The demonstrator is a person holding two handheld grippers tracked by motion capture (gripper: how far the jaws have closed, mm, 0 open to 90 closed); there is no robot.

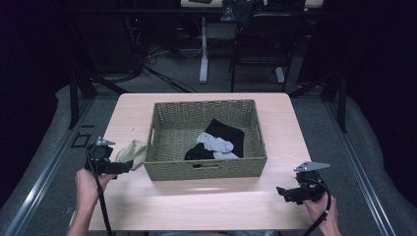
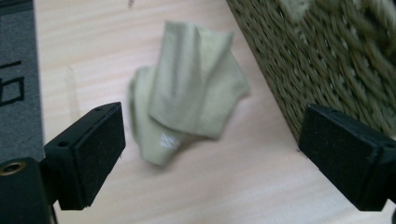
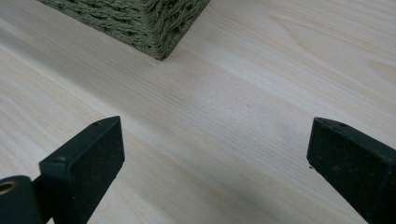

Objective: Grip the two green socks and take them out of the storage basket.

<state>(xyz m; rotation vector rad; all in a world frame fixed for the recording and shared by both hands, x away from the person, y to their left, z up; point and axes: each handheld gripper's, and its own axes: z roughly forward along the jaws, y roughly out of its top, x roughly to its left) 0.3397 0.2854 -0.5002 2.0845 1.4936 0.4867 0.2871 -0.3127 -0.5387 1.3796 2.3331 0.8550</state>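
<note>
A crumpled beige sock [image 2: 187, 88] lies on the bench [image 1: 206, 201] at the left of the high view, just beside the outside wall of the woven basket [image 1: 206, 169]. The left gripper [image 2: 210, 154] points at it with its fingers [image 2: 100, 144] wide apart and nothing between them. Inside the basket, near the picture's middle, lie a black sock [image 1: 227, 132] and a grey sock [image 1: 215, 144]. The work looks partly done: judging by this, one sock is out, and those in the basket remain. At lower right, the right gripper [image 1: 289, 192] hovers over bare bench, fingers apart and empty.
</note>
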